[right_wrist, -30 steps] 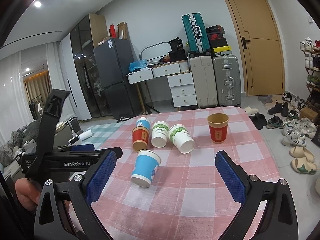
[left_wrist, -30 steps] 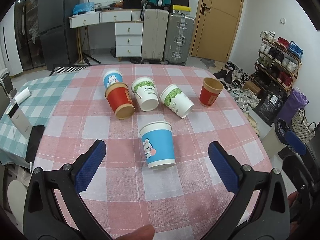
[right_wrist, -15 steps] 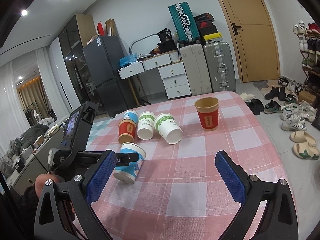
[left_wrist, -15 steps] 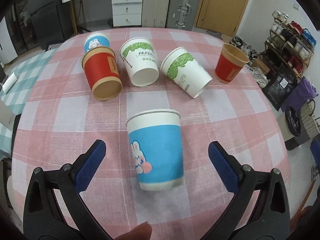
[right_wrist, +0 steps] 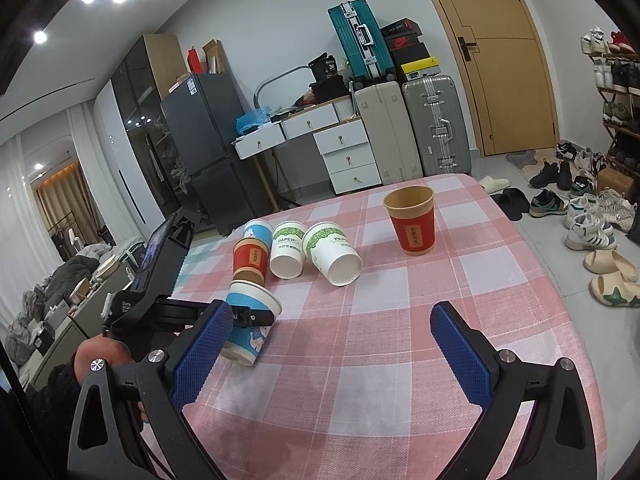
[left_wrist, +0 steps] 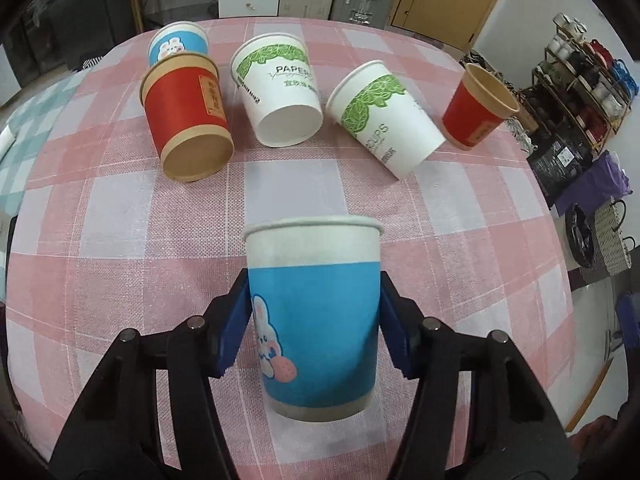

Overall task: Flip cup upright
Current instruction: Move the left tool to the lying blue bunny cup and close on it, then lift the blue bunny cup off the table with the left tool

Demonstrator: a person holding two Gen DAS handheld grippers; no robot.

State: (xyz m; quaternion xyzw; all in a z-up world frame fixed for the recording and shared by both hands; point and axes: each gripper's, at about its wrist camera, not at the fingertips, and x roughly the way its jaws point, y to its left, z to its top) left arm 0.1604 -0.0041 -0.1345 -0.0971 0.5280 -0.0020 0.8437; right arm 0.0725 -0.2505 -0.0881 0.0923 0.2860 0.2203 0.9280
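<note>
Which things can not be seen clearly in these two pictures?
- Left wrist view: the blue cup hides the table under it, so lifted or resting is unclear.
- Left wrist view: the red cup hides most of the far blue cup.
- Small print on the white cups is too small.

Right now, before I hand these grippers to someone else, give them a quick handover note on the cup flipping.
Left gripper: shut on the blue bunny cup, pads on its sides. The cup looks still tipped, mouth pointing away, near the table's front left part.
Right gripper: open, holding nothing, hovering over the table.
Done: the red cup at the far right stands upright.
Left: turn the held cup upright and set it down. Four more lie on their sides behind it: a second red cup, two green-print white cups, and another blue cup.
</note>
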